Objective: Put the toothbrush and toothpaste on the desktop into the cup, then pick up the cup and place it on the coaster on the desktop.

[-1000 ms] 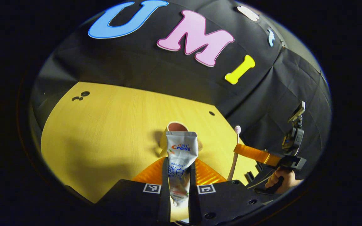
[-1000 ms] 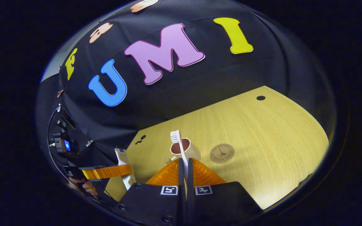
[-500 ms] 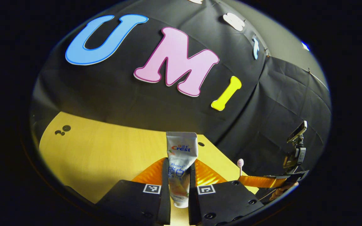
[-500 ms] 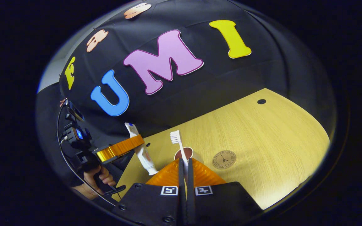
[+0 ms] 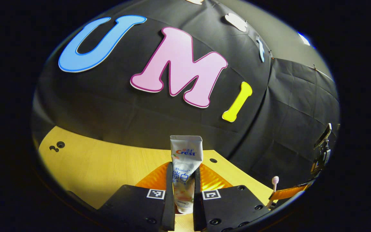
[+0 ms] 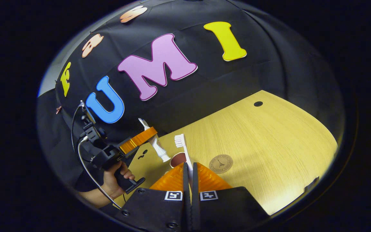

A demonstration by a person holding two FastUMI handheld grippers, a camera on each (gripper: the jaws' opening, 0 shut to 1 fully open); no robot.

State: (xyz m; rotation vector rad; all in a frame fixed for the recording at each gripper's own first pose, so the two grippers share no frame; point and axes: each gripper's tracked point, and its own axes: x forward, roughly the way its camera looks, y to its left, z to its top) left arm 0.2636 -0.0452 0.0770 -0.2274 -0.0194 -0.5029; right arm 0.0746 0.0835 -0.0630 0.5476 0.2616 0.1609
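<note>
My left gripper is shut on a white toothpaste tube, held upright with its crimped end up. In the right gripper view that left gripper hangs tilted over the cup, the tube's cap end just above the cup's left rim. My right gripper is shut on a white toothbrush, bristles up, right in front of the cup. A round brown coaster lies on the wooden desktop to the right of the cup. The right gripper with the brush head shows at the lower right of the left gripper view.
A person's hand grips the left gripper's handle, with a cable looping beside it. Small dark holes mark the desktop. The black cloth wall stands close behind the desk.
The left gripper has lifted and tilted the toothpaste tube, bringing its cap end toward the cup's rim. The right gripper with the toothbrush has shifted slightly; the cup sits lower left of the brush.
</note>
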